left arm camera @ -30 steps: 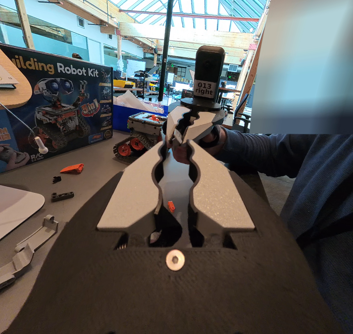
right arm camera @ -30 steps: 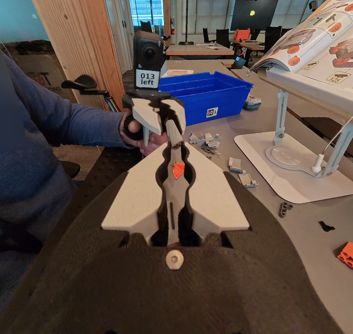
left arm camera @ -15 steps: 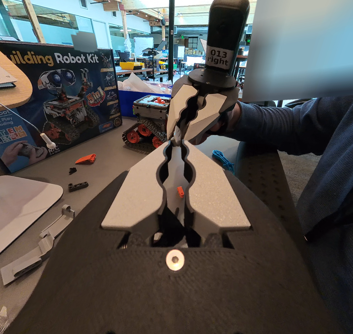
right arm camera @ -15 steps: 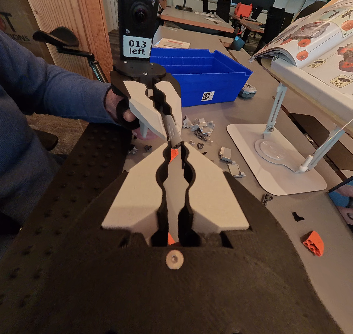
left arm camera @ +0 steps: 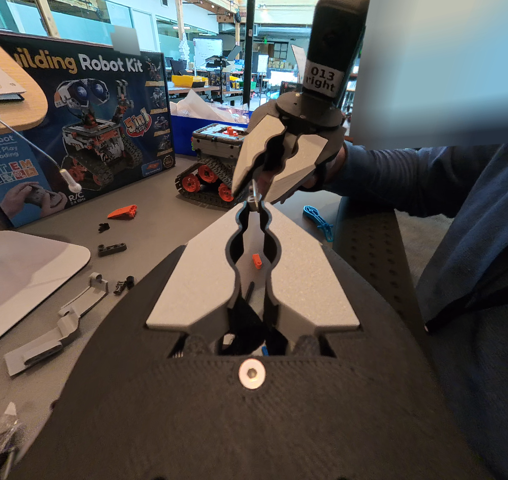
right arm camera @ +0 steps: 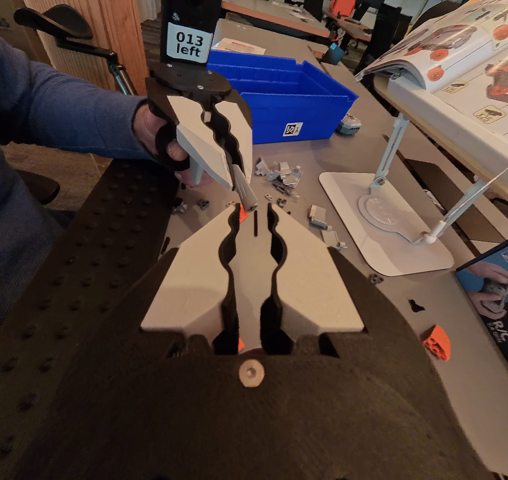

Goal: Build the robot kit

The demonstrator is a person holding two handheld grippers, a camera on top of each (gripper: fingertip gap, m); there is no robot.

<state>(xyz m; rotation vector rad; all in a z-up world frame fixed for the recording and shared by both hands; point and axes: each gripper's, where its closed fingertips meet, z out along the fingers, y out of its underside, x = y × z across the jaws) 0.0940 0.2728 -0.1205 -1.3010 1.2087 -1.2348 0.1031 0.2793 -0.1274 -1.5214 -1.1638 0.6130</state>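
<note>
**Right claw opens at the grey rod's tip**

The right gripper (right arm camera: 253, 208) has spread its fingers wider. A black pin (right arm camera: 255, 223) lies on the table under the gap. Just ahead, the grey rod (right arm camera: 246, 197) stays clamped in the left gripper (right arm camera: 239, 183). A blue bin (right arm camera: 288, 101) sits beyond.

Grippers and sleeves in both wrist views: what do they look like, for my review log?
Both match: the left gripper and right gripper each have two pale grey fingers with wavy black inner edges, a textured black body with one silver bolt, a black handle, and a black camera on top bearing a white label. No cables are visible. The person wears a dark blue long sleeve on each arm.
</note>
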